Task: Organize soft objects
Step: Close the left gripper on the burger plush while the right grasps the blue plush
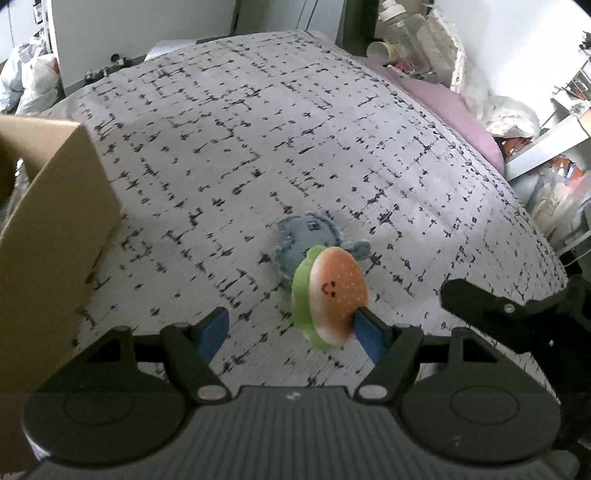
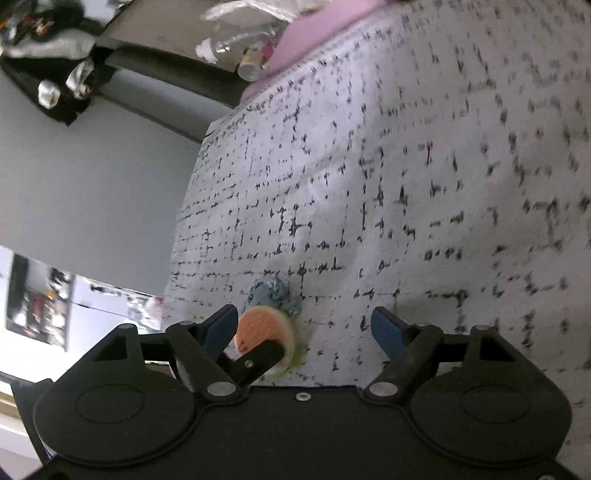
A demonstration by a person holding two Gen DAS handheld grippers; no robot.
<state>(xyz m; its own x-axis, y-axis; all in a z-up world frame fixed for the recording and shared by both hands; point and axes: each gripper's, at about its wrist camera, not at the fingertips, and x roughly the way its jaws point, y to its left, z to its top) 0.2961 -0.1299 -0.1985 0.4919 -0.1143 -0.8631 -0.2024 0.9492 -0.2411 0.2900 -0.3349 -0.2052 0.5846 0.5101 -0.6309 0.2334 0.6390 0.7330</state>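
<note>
A burger-shaped plush (image 1: 330, 295) with an orange smiling bun and green rim stands on edge on the patterned bedspread (image 1: 258, 129), leaning against the right fingertip of my open left gripper (image 1: 291, 328). A blue plush (image 1: 306, 240) lies just behind it. In the right wrist view the burger plush (image 2: 264, 334) and the blue plush (image 2: 271, 293) sit just inside the left finger of my open right gripper (image 2: 306, 328), partly hidden by the other gripper's black finger. The right gripper's black frame (image 1: 517, 317) shows at the right of the left wrist view.
An open cardboard box (image 1: 55, 229) stands at the left on the bed. A purple pillow (image 1: 443, 107) lies at the far right edge, with bottles and cups (image 1: 399, 33) behind it. The bed's edge drops to a grey wall (image 2: 92, 184) in the right wrist view.
</note>
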